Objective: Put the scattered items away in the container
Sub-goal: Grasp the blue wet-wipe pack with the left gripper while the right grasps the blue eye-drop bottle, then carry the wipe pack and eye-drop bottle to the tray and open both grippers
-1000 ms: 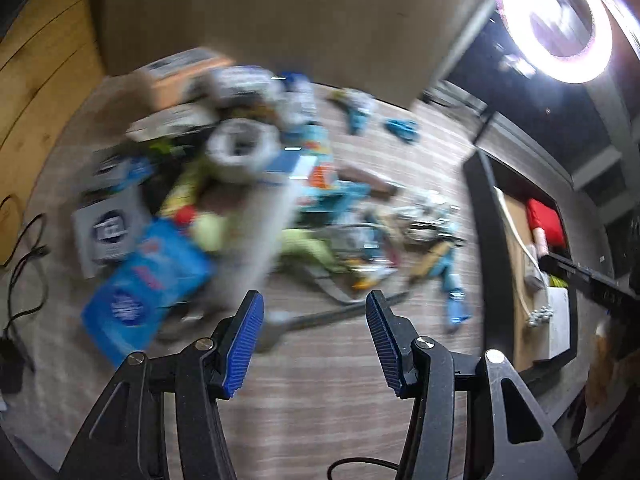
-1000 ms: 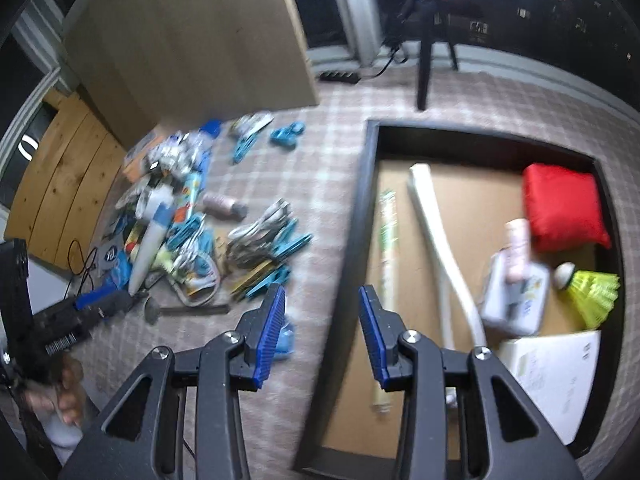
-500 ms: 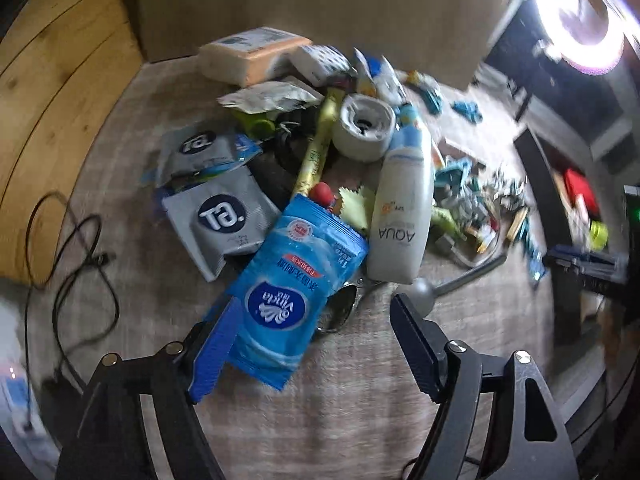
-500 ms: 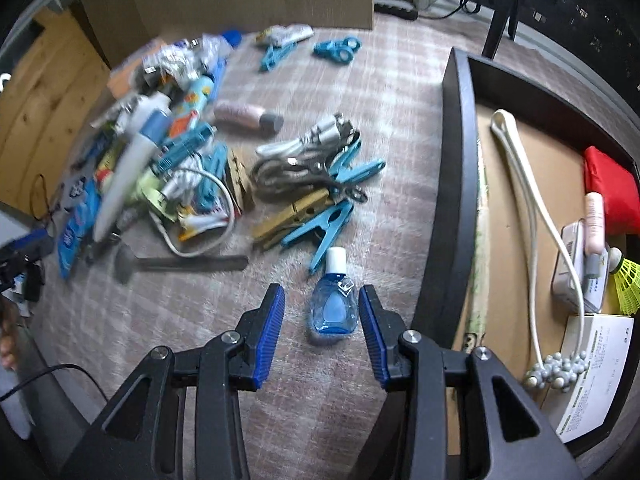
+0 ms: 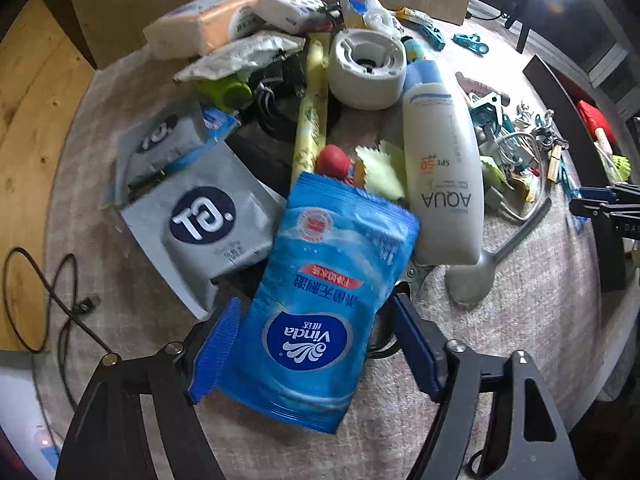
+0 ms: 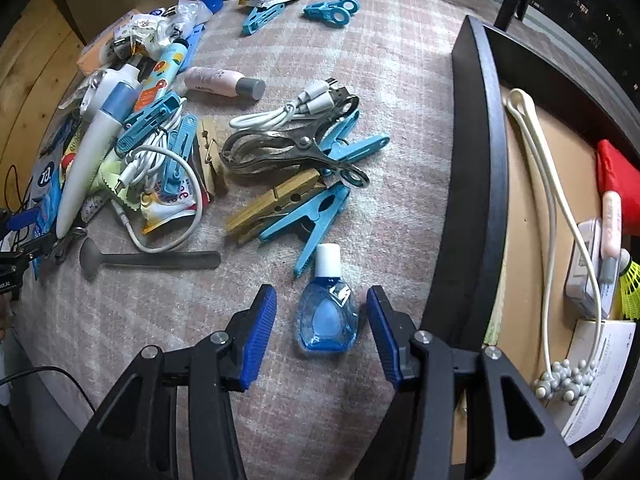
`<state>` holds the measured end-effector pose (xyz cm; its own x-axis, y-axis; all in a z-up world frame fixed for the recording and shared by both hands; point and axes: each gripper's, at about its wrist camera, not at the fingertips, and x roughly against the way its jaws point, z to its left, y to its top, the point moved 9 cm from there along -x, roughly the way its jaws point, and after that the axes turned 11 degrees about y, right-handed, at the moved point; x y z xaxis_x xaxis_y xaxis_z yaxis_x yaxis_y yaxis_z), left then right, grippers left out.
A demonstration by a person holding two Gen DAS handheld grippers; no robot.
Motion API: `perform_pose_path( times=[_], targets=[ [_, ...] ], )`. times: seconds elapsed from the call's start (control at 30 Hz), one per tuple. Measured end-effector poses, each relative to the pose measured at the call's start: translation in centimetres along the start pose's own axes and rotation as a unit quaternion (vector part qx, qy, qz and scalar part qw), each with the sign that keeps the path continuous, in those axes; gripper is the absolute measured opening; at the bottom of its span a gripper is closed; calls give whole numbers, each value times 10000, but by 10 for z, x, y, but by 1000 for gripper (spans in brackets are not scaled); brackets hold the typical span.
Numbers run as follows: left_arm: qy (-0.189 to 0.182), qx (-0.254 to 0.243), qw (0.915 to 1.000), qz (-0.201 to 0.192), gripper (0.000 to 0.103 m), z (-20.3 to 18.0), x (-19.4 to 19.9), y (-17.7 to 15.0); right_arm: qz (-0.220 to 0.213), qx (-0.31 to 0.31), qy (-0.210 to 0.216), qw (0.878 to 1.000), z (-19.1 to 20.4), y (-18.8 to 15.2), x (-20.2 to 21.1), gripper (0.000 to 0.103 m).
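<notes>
Both pairs of tongs have come down over the clutter since the earlier views, and each now straddles its own target. On the right, the small blue dropper bottle [image 6: 327, 316] lies flat on the rug [image 6: 380, 92] squarely between the fingers of the right tongs [image 6: 322, 338], its white cap pointing away toward the far side, so its long axis runs along the tongs' line of sight and the pads face its two broad flanks. Those jaws have just been opening and stand released, with a clear gap on either side of the bottle. The black tray [image 6: 476, 184], the container, sits just to the right, nearer to this hand than to the other. A blue clothes peg [image 6: 316, 220] nearly touches the cap at the far end, with wooden pegs [image 6: 276, 204] and metal tongs [image 6: 288, 152] beyond; none lies in the pads' closing path, in my judgement.

On the left, the blue tissue pack [image 5: 320, 308] lies between the fingers of the left tongs [image 5: 316, 348], long axis running near to far and slightly tilted. These jaws, having widened and then closed in a little, are unclenched; the left pad sits just beside the pack's edge, though actual contact I cannot tell. The pack's far end overlaps a grey pouch [image 5: 204, 216] on the left and lies just beside a white lotion bottle [image 5: 440, 160] on the right, with a spoon [image 5: 492, 256] near the right finger.
</notes>
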<state>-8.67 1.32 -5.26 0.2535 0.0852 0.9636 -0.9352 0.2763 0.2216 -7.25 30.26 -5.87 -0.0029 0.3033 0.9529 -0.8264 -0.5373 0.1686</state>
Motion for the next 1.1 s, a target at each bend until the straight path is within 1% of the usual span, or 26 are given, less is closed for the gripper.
perform_pose_path(
  times=[0.03, 0.07, 0.13, 0.2, 0.27, 0.3, 0.33, 0.4, 0.57, 0.6, 0.67, 0.77, 0.83, 0.87, 0.9, 0.93, 1.0, 1.1],
  targets=[
    [-51, 25, 10000, 25, 64, 0, -2, -1, 22, -7, 26, 10000, 1, 0, -1, 46],
    [-85, 53, 9999, 57, 55, 0, -4, -3, 39, -12, 56, 10000, 2, 0, -1, 46],
    [-150, 132, 9998, 48, 52, 2, -4, -3, 90, 32, 41, 9999, 3, -1, -3, 46],
    [-244, 209, 9995, 54, 45, 4, -2, -4, 131, 99, -46, 9999, 4, -2, -4, 46],
    [-280, 253, 9993, 26, 40, 6, 0, -5, 127, 110, -86, 9998, 4, -1, -3, 42],
    [-312, 276, 9991, 20, 38, 6, 1, -6, 115, 106, -120, 9998, 3, -1, -3, 32],
    [-341, 308, 9989, 5, 37, 8, 3, -6, 116, 85, -109, 9998, 2, 0, -2, 31],
    [-369, 391, 9986, -24, 30, 11, 5, -7, 102, 1, -17, 9999, 0, 0, -1, 31],
    [-436, 582, 9973, -114, 29, 17, 14, -7, 88, -95, 83, 9999, -1, -1, 2, 31],
    [-440, 590, 9972, -136, 30, 17, 15, -7, 80, -143, 134, 9998, -2, -2, 3, 31],
    [-432, 596, 9971, -179, 32, 30, 15, -3, 73, -206, 187, 9996, -2, -2, 5, 31],
    [-405, 655, 9968, -199, 32, 40, 16, -1, 48, -284, 236, 9993, -4, -3, 7, 31],
    [-369, 727, 9964, -211, 29, 46, 15, 1, 31, -294, 224, 9993, -4, -3, 9, 31],
    [-356, 778, 9961, -225, 22, 49, 16, 2, 26, -299, 225, 9993, -4, -4, 9, 31],
    [-367, 807, 9958, -222, 12, 47, 17, -1, 21, -303, 221, 9993, -5, -5, 10, 31],
    [-379, 841, 9955, -204, 8, 49, 17, -1, 13, -302, 219, 9993, -5, -6, 11, 31],
    [-336, 911, 9950, -246, 4, 53, 17, -1, -5, -315, 224, 9993, -5, -8, 12, 31],
    [-252, 1040, 9937, -319, 4, 53, 21, -1, -63, -372, 250, 9990, -5, -9, 17, 31]
  ],
)
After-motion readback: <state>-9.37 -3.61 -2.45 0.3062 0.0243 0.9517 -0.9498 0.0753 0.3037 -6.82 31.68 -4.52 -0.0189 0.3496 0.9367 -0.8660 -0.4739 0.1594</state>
